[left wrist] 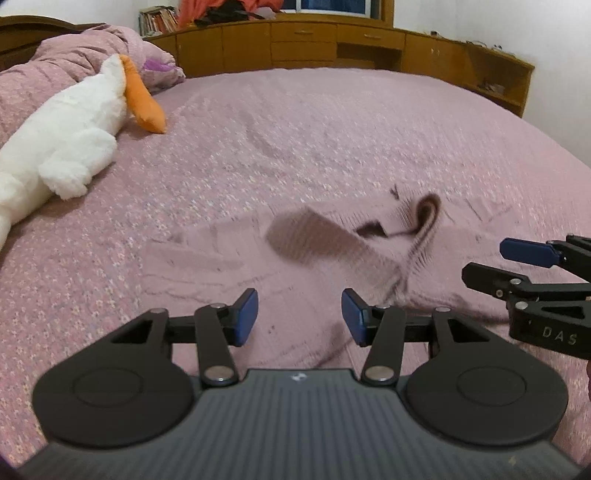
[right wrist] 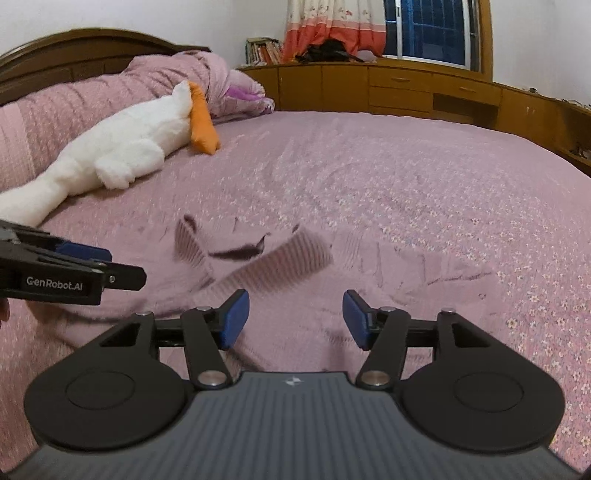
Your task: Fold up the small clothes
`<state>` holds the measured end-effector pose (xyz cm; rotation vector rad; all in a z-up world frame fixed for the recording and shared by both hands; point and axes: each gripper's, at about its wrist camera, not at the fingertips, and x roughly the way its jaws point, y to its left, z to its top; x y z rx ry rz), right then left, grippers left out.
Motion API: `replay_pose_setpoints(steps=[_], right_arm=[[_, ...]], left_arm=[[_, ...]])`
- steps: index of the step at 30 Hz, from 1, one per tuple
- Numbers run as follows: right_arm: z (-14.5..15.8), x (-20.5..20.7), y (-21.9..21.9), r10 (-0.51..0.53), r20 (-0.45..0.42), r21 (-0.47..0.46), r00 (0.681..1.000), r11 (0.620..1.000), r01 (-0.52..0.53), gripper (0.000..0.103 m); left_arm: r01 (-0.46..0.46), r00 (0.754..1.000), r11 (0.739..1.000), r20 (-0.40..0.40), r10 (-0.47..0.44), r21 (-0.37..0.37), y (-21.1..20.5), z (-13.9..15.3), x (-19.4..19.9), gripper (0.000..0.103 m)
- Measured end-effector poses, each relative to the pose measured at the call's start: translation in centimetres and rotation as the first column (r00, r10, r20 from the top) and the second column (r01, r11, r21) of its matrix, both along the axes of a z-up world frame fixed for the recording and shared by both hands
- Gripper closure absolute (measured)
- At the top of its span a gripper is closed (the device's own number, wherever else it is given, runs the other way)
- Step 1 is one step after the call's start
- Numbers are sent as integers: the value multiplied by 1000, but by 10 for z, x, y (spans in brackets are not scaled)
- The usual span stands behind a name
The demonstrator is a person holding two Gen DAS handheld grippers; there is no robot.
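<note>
A small pink garment [left wrist: 314, 240] with ribbed cuffs lies crumpled on the pink bedspread [left wrist: 332, 140], and its outline is blurred. In the left wrist view my left gripper [left wrist: 299, 317] hangs just short of it, open, with nothing between its blue pads. My right gripper [left wrist: 484, 260] enters at the right edge, also open. From the right wrist view the garment [right wrist: 288, 262] lies ahead with one ribbed cuff turned up and another cuff [right wrist: 188, 240] to its left. My right gripper [right wrist: 295, 319] stands open and empty over the cloth. My left gripper [right wrist: 125, 266] shows at the left edge.
A white plush duck [left wrist: 66, 140] with an orange beak lies at the left of the bed, beside a bunched pink quilt [left wrist: 74, 55]. A wooden headboard [right wrist: 92, 48] stands at the far left, and a low wooden cabinet [left wrist: 332, 44] runs along the far side under a window [right wrist: 428, 33].
</note>
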<state>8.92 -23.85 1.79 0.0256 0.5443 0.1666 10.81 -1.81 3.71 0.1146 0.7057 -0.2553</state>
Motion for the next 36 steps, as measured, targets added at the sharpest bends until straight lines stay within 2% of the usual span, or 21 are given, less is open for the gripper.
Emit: replay_pose_setpoints(steps=[5, 9, 16, 18, 19, 20, 21, 22, 23, 26, 30, 34, 36], right_arm=[[-11, -9, 13, 31, -16, -79, 999, 996, -32, 36], [-17, -11, 19, 60, -20, -89, 998, 994, -62, 36], [-29, -9, 24, 84, -9, -120, 996, 989, -85, 36], [-32, -9, 23, 74, 2, -116, 997, 991, -74, 42], [-33, -8, 22, 69, 6, -118, 998, 991, -67, 53], [-33, -8, 22, 62, 9, -124, 998, 990, -60, 64], [-33, -7, 21, 56, 13, -126, 998, 991, -54, 70], [-32, -6, 21, 48, 12, -126, 999, 991, -47, 85], [-31, -6, 20, 30, 9, -130, 999, 991, -29, 93], [-23, -3, 10, -10, 14, -81, 1000, 997, 11, 94], [-3, 4, -10, -70, 66, -47, 995, 996, 73, 95], [17, 20, -44, -164, 62, 37, 985, 986, 162, 95], [25, 30, -60, -201, 59, 49, 978, 979, 198, 95]], left_arm=[[10, 1000, 1000, -21, -10, 10, -4, -9, -4, 51], [46, 998, 998, -35, -45, 30, -11, -18, -5, 51], [78, 997, 993, 14, -79, 89, -19, -32, -6, 48], [77, 996, 991, 41, -82, 107, -20, -36, -8, 47], [80, 995, 991, 53, -86, 110, -20, -37, -9, 48], [79, 994, 991, 61, -86, 109, -20, -37, -10, 60], [76, 994, 991, 69, -83, 107, -18, -36, -10, 82], [71, 994, 992, 73, -79, 105, -16, -34, -9, 89], [61, 995, 994, 74, -69, 94, -13, -31, -7, 90], [26, 995, 999, 96, -28, 24, 1, -18, -3, 91], [-26, 985, 1000, 172, 25, 5, 17, 0, 8, 91], [-105, 975, 994, 197, 105, -11, 38, 10, 33, 91], [-142, 971, 990, 190, 144, -25, 49, 9, 47, 91]])
